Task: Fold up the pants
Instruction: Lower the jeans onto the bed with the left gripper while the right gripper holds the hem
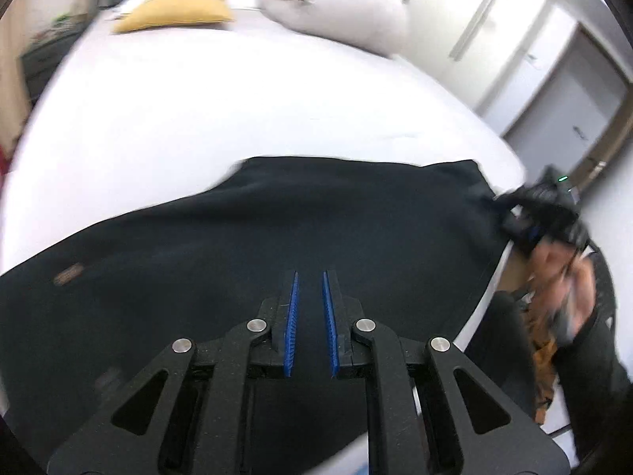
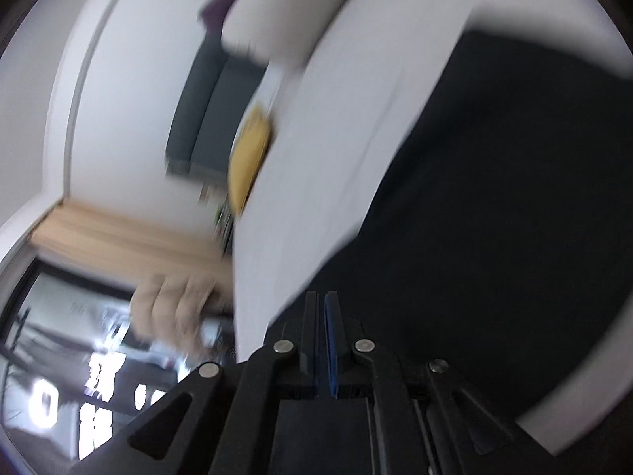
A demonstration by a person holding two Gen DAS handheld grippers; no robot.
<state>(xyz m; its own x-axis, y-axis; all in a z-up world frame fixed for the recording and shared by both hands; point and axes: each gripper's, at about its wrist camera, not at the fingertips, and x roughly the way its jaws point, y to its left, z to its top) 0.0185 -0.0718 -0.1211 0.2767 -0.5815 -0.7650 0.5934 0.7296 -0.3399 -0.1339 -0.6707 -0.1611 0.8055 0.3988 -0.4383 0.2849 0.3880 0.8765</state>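
Pants (image 1: 277, 229), one pair, on bed (image 1: 198, 99), two tools (image 1: 310, 281)

Pants (image 1: 277, 237) lie on bed (image 1: 237, 99); cushion (image 1: 174, 12) behind.

Right wrist view motion-blurred; pants (image 2: 494, 206) cut off at right edge.
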